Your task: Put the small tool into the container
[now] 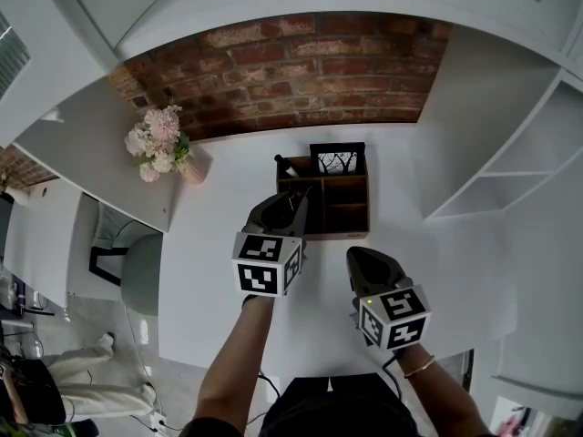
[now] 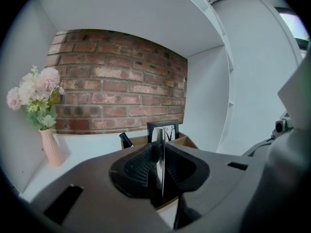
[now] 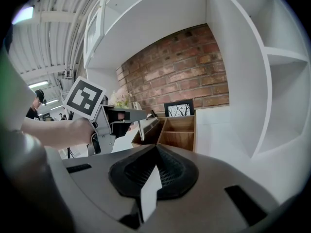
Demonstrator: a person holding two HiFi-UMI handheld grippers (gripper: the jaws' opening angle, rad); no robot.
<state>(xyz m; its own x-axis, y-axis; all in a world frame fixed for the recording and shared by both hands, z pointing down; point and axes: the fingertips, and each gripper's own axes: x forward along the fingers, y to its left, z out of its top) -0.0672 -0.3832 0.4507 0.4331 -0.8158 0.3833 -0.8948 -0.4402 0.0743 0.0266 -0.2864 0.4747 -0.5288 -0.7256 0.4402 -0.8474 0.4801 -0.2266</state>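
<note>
My left gripper [image 1: 297,202] [image 2: 159,145] is shut on the small tool [image 2: 161,171], a thin silver metal strip standing upright between its pads. In the right gripper view the tool [image 3: 141,130] hangs from the left gripper [image 3: 130,115] just over the left front compartment of the wooden organizer [image 3: 177,139] [image 1: 351,234] [image 2: 137,141]. My right gripper [image 1: 362,259] [image 3: 155,149] hovers low over the table to the right, in front of the organizer, jaws shut with nothing in them.
A black marker [image 1: 284,165] [image 2: 126,140] and a small framed picture [image 1: 337,160] [image 2: 163,129] [image 3: 179,108] stand at the organizer's back. A pink vase of flowers [image 1: 160,148] [image 2: 40,106] sits at the left. White shelving [image 1: 510,167] stands on the right, with a brick wall [image 1: 301,71] behind.
</note>
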